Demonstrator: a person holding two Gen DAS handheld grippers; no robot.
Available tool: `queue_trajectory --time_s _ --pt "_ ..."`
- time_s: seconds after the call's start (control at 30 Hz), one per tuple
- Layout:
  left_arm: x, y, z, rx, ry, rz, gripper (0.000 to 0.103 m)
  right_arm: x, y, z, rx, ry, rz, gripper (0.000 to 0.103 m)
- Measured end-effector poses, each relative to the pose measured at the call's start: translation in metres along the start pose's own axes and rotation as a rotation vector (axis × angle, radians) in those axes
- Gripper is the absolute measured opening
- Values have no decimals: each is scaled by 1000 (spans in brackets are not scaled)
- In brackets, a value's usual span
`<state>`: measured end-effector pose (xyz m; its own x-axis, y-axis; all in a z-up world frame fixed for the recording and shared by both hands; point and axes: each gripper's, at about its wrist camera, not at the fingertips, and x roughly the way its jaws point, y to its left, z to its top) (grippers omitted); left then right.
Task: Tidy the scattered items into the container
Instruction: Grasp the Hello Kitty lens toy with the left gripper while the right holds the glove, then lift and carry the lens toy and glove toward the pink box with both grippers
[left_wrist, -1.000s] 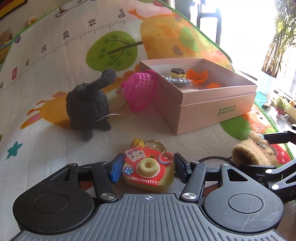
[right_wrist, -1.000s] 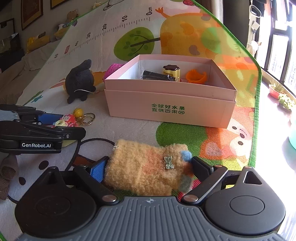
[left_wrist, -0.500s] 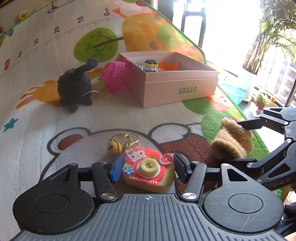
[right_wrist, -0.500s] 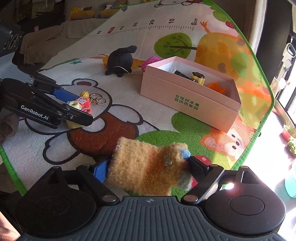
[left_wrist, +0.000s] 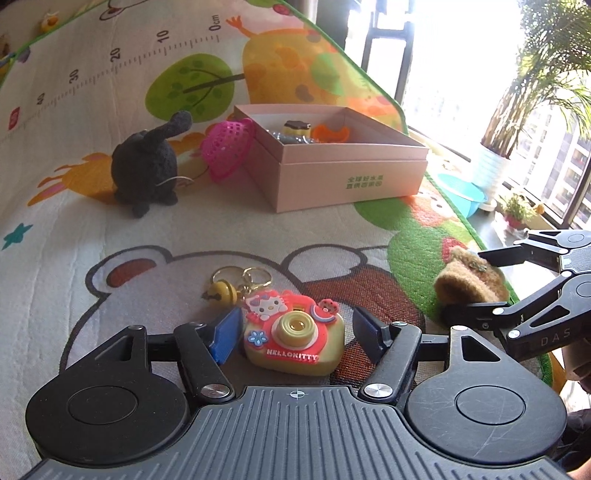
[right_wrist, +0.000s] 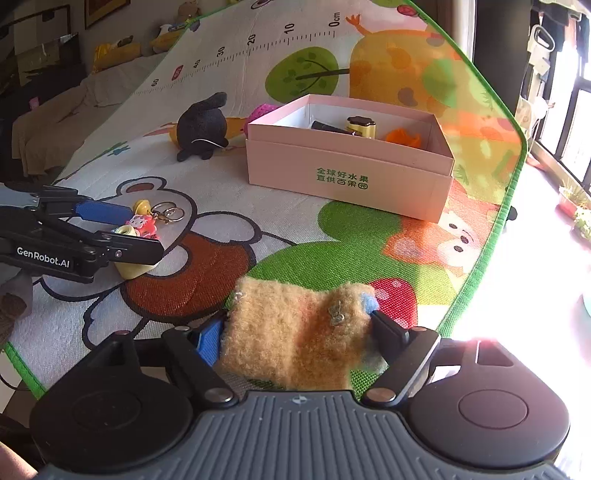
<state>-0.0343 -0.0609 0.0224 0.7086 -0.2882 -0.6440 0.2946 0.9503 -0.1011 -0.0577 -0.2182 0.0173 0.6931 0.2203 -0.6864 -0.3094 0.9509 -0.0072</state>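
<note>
Left gripper (left_wrist: 293, 330) pinching camera keychain (left_wrist: 293, 334) at sides: rigid, light. Right gripper (right_wrist: 295, 332) squeezing fuzzy pouch (right_wrist: 295, 332): soft, compressing. Pink box (right_wrist: 351, 162) waiting ahead.

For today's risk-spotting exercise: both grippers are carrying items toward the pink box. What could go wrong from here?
1. The left gripper pinches the yellow Hello Kitty camera keychain; its dangling key rings and yellow bell could snag the rim of the pink cardboard box.
2. The right gripper squeezes a soft fuzzy tan pouch, which might slip out.
3. The box already holds things, including an orange item; dropped pieces could land on them or bounce out.
</note>
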Motion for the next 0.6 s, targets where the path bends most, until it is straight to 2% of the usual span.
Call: queue_trajectory --time_s 0.1,0.33,0.37,0.43,0.47,0.6 --pt "1 3 2 -2 -12 35 84 -2 3 1 -5 -4 -6 72" --pt "10 0 4 24 6 31 82 -3 5 2 -6 -9 -10 71" --pt "10 -2 4 34 7 31 80 -3 5 2 -8 -10 -12 71" --pt "9 -5 4 53 6 25 65 -3 6 2 -11 -12 -13 71" --pt "8 -7 4 61 8 15 62 -3 6 2 -11 -13 -14 71" --pt "3 -16 0 108 20 -47 63 -3 7 1 -13 -17 -17 71"
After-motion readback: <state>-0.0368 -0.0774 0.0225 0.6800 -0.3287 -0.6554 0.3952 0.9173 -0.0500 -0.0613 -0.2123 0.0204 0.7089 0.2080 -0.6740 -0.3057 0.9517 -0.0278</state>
